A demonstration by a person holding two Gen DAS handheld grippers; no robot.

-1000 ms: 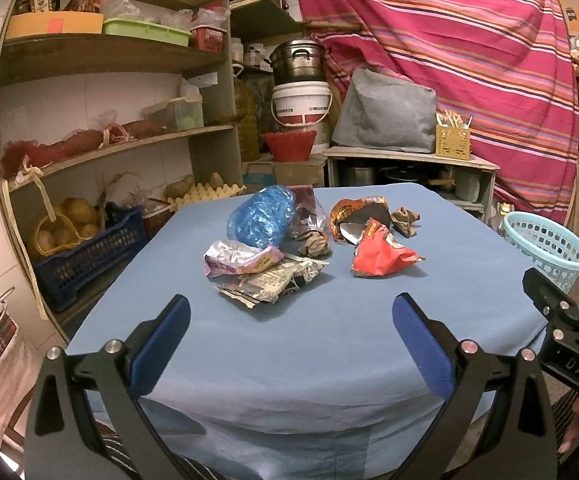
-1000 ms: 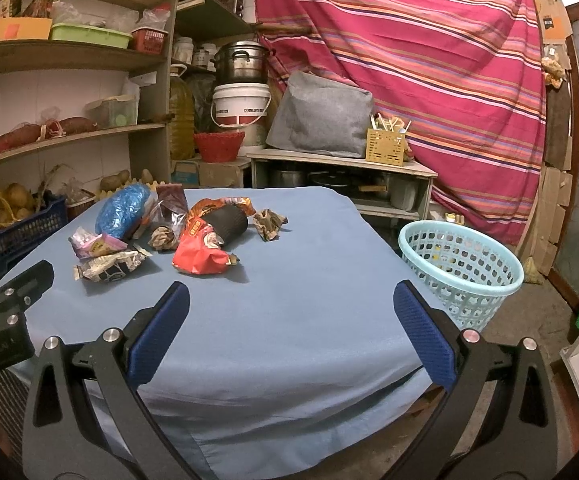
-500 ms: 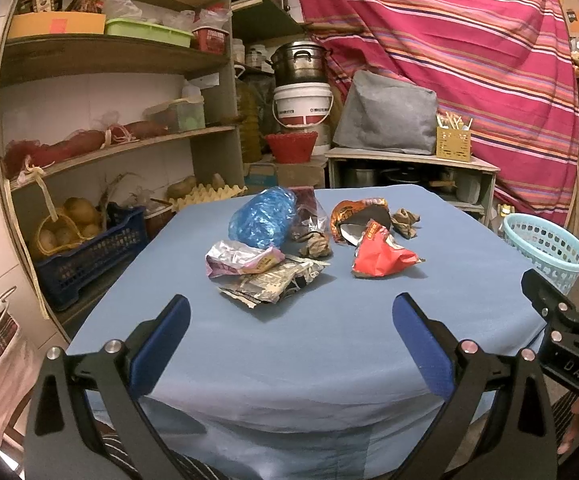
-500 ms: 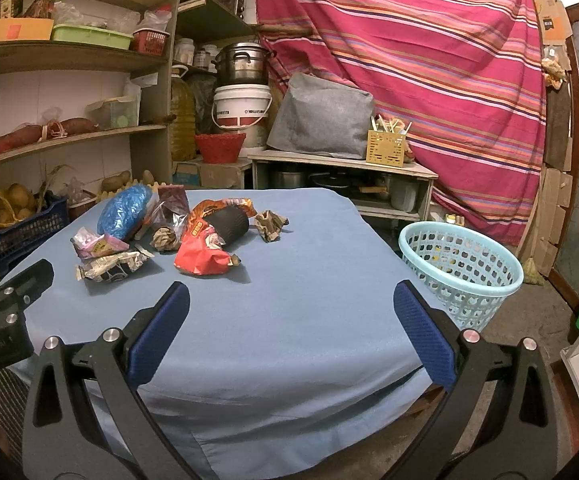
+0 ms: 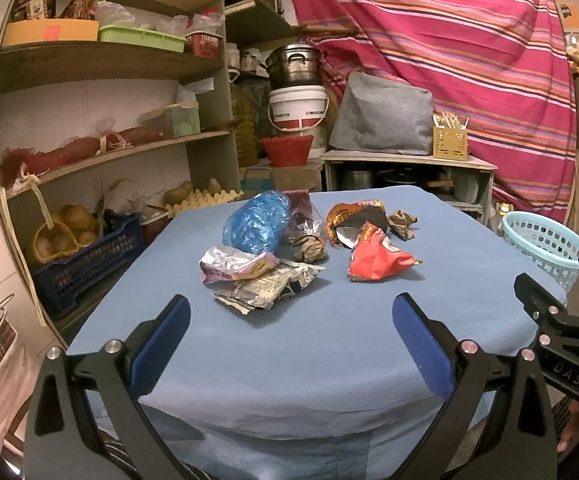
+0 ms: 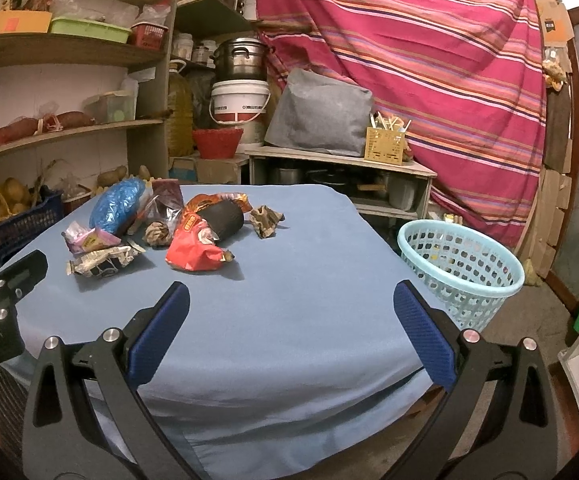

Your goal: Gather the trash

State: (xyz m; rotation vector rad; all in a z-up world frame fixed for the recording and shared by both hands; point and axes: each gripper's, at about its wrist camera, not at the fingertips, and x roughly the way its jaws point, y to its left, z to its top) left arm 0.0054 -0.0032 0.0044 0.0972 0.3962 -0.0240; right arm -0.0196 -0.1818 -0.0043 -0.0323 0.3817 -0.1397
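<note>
Seven wrappers [image 5: 377, 258], one basket [image 6: 463, 268].

Desk [image 5: 289, 360], covered w/ blue cloth, is seen ahead of both grippers. Trash is clustered on its far half: blue plastic bag [image 5: 257, 224] at back left, pink-silver wrapper [image 5: 233, 266] lying on a printed foil wrapper [image 5: 267, 294] nearest the left gripper [image 5: 291, 320], brown paper ball [image 5: 310, 250] in the middle, red chip bag [image 5: 375, 258] ahead of the right gripper [image 6: 291, 308], orange-black packet [image 5: 353, 218] behind it, crumpled brown scrap [image 5: 402, 222] furthest right.
</note>
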